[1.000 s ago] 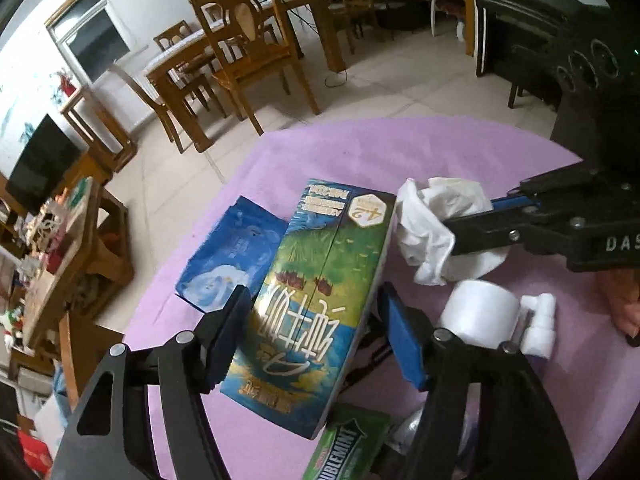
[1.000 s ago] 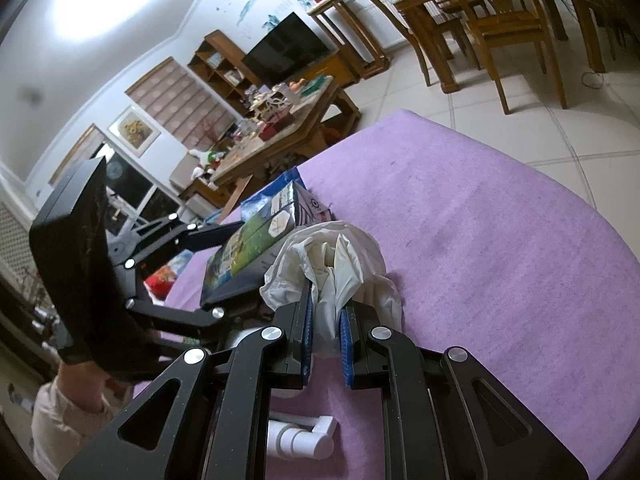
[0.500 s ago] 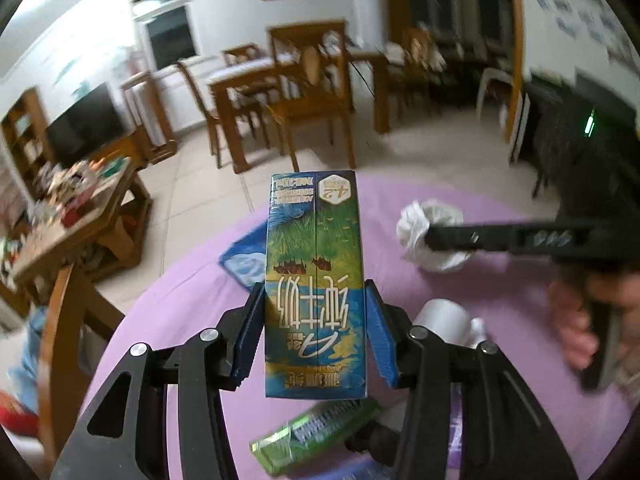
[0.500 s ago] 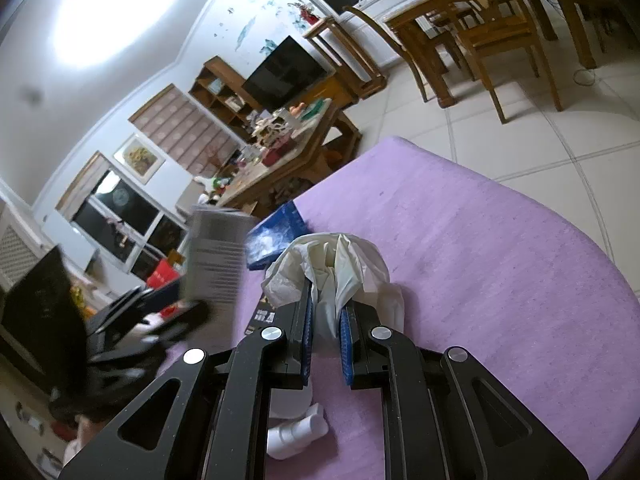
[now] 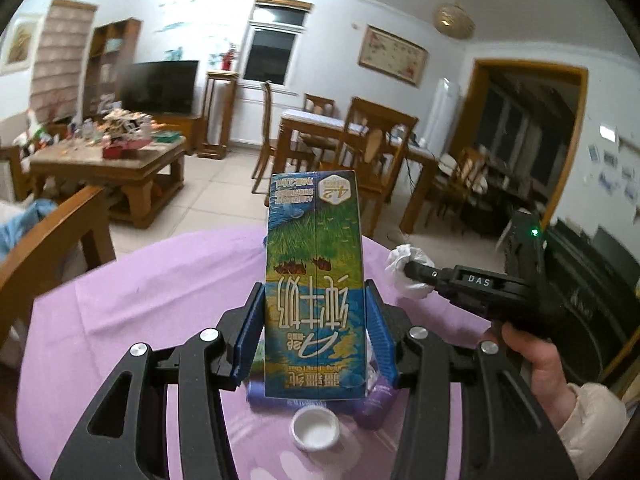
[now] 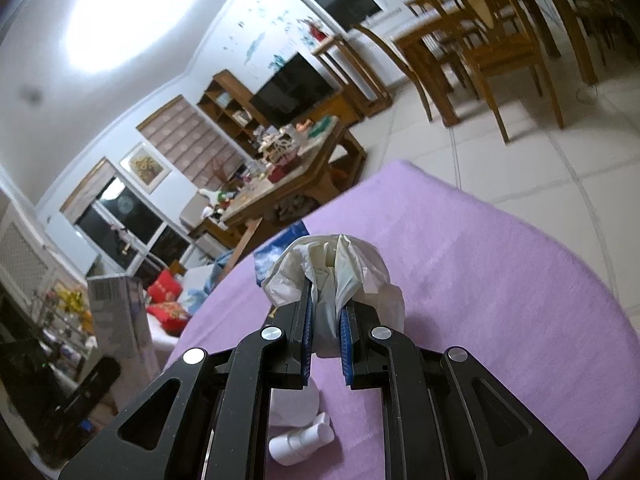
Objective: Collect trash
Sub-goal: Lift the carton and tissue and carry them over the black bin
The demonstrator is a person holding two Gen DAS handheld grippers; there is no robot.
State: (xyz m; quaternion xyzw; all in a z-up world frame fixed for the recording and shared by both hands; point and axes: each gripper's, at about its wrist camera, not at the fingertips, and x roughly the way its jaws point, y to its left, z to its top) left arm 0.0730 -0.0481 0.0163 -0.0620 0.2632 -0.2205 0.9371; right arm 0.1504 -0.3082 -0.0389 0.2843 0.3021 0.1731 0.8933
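Note:
My left gripper is shut on a blue-green milk carton, held upright above the purple table, its print upside down. The carton also shows at the left of the right wrist view, seen from its grey side. My right gripper is shut on a crumpled white tissue wad, lifted off the cloth. From the left wrist view that wad sits at the tip of the right gripper, to the right of the carton.
On the table lie a white cap, a purple pack, a white spray bottle, a white roll and a blue packet. A wooden chair back stands at the left edge. A hand and pale sleeve hold the right gripper.
The left gripper closed on the carton, lifted it off the table and rolled it upright, swinging its view toward the room. The right gripper rose slightly with the tissue.

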